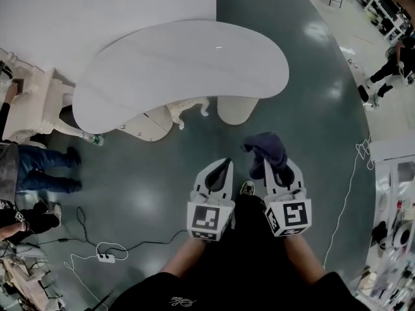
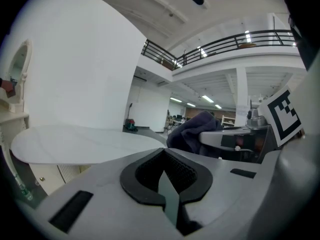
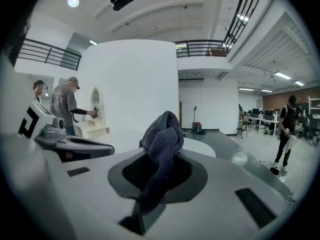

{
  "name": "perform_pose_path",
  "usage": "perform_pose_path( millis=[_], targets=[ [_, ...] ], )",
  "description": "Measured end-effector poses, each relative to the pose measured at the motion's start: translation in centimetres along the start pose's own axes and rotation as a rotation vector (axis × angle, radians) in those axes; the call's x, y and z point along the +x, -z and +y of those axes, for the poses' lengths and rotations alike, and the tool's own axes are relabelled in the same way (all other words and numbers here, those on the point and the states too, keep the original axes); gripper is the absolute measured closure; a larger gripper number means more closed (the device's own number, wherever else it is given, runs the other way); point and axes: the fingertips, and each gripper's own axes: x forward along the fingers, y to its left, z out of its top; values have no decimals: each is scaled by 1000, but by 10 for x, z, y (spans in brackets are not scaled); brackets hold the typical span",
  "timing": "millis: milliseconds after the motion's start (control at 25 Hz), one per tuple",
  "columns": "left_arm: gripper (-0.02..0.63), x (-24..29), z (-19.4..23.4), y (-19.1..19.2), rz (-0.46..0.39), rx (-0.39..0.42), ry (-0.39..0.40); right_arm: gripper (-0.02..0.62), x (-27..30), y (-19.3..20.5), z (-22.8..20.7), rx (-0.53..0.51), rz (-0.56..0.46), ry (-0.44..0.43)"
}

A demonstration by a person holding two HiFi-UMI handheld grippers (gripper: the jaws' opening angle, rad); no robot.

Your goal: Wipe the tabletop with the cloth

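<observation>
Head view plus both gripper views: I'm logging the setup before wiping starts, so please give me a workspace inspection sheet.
Surface: white tabletop, curved, glossy, bare.
Job's things: dark cloth held in the right gripper, off the tabletop.
Clutter: nothing seen on the tabletop; a bottle lies on the floor by its edge.
Grippers: left gripper shut, empty; right gripper shut on the cloth.
Cables: power strip with leads on the floor at left; white cable at right.
Surroundings: people at left; another person far right.
</observation>
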Motion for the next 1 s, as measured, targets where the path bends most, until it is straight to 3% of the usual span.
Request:
perform_pose_path(
  millis=[240,640,1000],
  targets=[
    [598,42,10,-8,10,12,-13,545,39,0,-30,21,4,-23],
    [598,142,64,-53,51,49,-93,545,141,-18,-85,82,8,-123],
    [598,197,82,-53,124,47,-120,545,202,-9,-131,92,54,-145]
  ],
)
